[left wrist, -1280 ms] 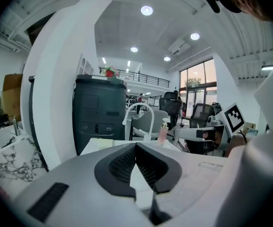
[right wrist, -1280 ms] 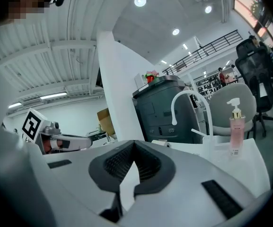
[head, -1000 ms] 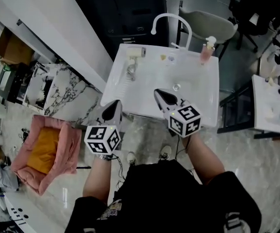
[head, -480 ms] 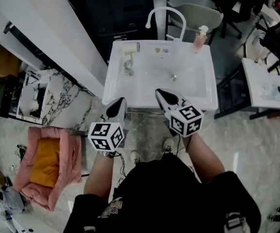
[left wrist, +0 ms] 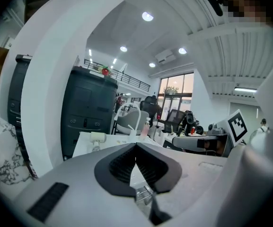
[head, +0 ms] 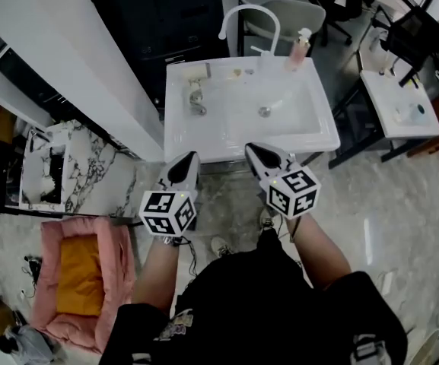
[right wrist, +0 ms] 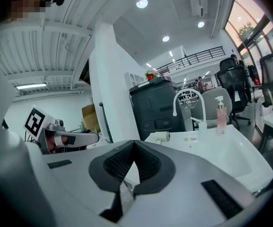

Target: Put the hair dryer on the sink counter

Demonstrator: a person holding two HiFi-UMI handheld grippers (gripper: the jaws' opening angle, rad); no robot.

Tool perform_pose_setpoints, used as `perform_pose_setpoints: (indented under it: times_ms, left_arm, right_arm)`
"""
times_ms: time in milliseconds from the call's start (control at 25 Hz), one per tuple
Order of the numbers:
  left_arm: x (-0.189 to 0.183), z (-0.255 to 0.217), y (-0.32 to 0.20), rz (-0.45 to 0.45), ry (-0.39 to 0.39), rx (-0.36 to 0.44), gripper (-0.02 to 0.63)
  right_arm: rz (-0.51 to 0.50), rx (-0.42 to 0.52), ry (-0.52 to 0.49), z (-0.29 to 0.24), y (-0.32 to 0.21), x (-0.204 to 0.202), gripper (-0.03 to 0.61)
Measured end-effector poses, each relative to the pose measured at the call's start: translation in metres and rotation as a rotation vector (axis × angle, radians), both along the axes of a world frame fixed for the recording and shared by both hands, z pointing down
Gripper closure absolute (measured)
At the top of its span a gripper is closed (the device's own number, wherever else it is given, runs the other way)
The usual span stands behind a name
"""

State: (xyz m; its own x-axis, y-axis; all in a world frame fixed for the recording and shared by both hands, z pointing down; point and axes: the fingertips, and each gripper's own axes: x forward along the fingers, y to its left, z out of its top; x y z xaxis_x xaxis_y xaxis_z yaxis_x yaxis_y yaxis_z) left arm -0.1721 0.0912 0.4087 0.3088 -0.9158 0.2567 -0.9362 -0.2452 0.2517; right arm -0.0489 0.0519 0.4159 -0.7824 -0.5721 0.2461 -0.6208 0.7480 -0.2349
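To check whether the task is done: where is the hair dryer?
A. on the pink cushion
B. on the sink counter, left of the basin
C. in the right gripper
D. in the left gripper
B: the hair dryer lies on the sink counter, at the left of the basin.

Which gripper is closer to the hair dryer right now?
Left. The left gripper is before the sink's left front edge, roughly in line with the hair dryer lying at its back left. The right gripper is off to the dryer's right.
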Motion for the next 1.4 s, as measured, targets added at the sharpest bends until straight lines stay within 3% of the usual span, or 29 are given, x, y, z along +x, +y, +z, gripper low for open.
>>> perform_pose_setpoints:
  times_ms: [600, 1400]
  left_arm:
    - [-0.043, 0.002, 0.024, 0.017, 0.016, 0.005, 0.611]
    - [-0.033, -0.003, 0.027, 0.021, 0.017, 0.013, 0.611]
  right_arm:
    - [-0.005, 0.007, 0.018, 0.002, 0.027, -0.05, 0.581]
    - [-0.011, 0.02, 0.023, -0.001, 0.03, -0.044, 0.581]
